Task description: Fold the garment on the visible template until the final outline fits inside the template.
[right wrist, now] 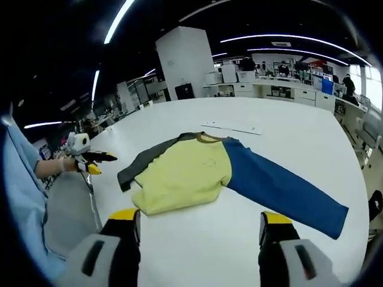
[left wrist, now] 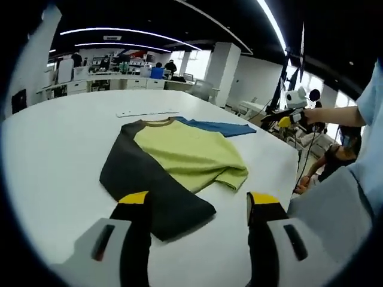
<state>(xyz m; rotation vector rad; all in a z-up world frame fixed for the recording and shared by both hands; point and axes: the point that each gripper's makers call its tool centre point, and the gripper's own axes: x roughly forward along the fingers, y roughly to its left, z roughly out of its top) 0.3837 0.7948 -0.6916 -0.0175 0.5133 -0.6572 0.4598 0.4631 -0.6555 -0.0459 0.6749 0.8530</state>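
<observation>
Garment (left wrist: 179, 155) is laid flat on the white desk (left wrist: 54, 161), yellow-green body in the middle, dark sleeve (left wrist: 149, 191) reaching towards the left claw (left wrist: 201, 200), blue sleeve (right wrist: 281, 188) stretched towards the right claw (right wrist: 200, 221). A thin white strip (right wrist: 230, 127) is seen beyond the collar. Both claws are held wide apart above the desk, nothing gripped or touched.
</observation>
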